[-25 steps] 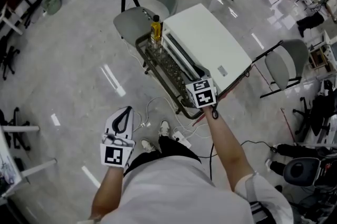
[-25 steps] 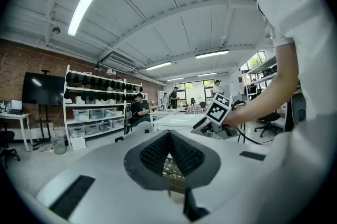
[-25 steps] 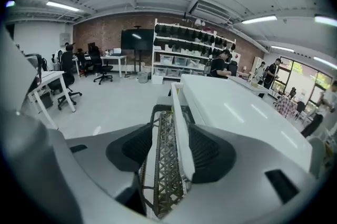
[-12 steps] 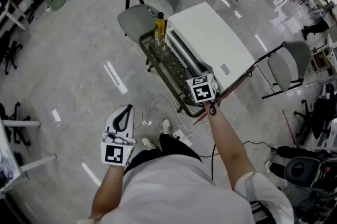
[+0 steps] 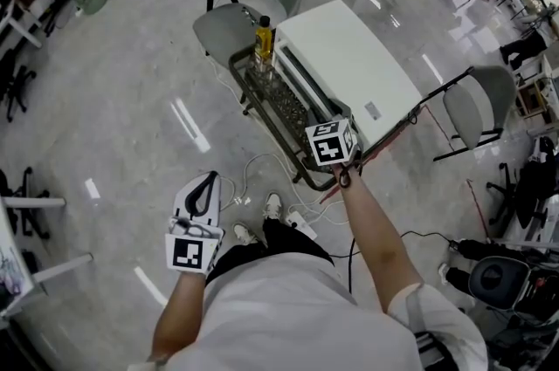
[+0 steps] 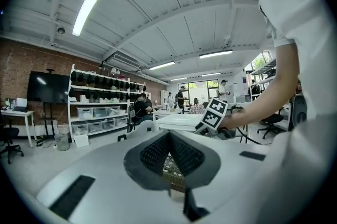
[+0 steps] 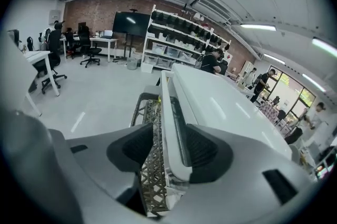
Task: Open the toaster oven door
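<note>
Right hand-held gripper (image 7: pixel 168 145) advanced toward 12 o'clock, jaws apart astride oven door handle (image 7: pixel 169 104); clamping remained. Left hand-held gripper (image 6: pixel 167 136) was closed, empty.

The right hand-held gripper (image 7: pixel 171 150) filled the lower frame, its jaws apart on either side of the toaster oven door (image 7: pixel 169 107). The right pad lay against the door, and a sliver of mesh tabletop (image 7: pixel 149 170) showed beside the left pad. The white toaster oven (image 7: pixel 226 107) stretched toward the upper centre.
</note>
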Tool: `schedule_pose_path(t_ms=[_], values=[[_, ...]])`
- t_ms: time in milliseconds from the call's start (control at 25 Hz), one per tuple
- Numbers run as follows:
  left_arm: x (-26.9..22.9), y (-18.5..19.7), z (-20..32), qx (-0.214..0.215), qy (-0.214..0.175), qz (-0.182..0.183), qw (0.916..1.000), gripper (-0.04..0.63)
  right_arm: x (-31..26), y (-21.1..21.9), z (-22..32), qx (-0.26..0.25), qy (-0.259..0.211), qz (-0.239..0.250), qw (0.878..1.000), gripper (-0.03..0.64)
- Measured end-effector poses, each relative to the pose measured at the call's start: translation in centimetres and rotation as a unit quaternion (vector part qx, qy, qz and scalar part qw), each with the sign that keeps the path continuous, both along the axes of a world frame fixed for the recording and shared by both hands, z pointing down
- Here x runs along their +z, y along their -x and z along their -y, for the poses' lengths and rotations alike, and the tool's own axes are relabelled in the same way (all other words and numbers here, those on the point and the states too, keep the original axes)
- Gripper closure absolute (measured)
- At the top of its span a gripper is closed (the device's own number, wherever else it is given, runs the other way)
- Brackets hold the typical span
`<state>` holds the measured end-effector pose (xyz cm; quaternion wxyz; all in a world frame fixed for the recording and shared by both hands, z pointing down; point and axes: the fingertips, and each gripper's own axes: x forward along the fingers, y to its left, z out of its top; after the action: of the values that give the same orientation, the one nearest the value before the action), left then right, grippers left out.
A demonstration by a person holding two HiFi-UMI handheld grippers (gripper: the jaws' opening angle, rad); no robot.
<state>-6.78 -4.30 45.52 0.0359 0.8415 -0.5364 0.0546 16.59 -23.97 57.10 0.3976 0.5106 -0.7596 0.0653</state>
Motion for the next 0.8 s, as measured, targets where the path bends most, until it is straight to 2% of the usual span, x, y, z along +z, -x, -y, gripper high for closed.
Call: schedule_pose_path(t_ms=[120, 360, 480, 640, 720, 800], values=[[0.0, -0.1, -0.1, 0.0, -0.001, -0.002, 1.0, 0.578, 0.3, -0.2, -0.1, 0.002, 0.006, -0.023, 1.0, 0.413], [0.0, -0.1, -0.1, 0.001, 0.002, -0.006, 1.0, 0.578, 0.0, 0.0, 0.0, 0.001, 0.016, -0.015, 1.0, 0.431], [0.3, 0.0, -0.2, 0.001, 0.005, -0.008, 1.0, 0.578, 0.5, 0.0, 0.0, -0.007, 0.027, -0.045, 0.999, 0.441], [0.5, -0.1, -0.1, 0.005, 0.006, -0.012, 0.9999, 0.578, 1.4, 0.3, -0.4, -0.043, 0.044, -0.099, 0.993, 0.471], [0.6, -0.3, -0.1, 0.008, 0.005, -0.014, 0.9999, 0.578, 1.5, 0.6, -0.6, -0.047, 0.051, -0.093, 0.993, 0.509], [0.7, -0.5, -0.1, 0.012, 0.004, -0.015, 0.9998, 0.578, 1.5, 1.1, -0.9, -0.049, 0.054, -0.084, 0.994, 0.512]])
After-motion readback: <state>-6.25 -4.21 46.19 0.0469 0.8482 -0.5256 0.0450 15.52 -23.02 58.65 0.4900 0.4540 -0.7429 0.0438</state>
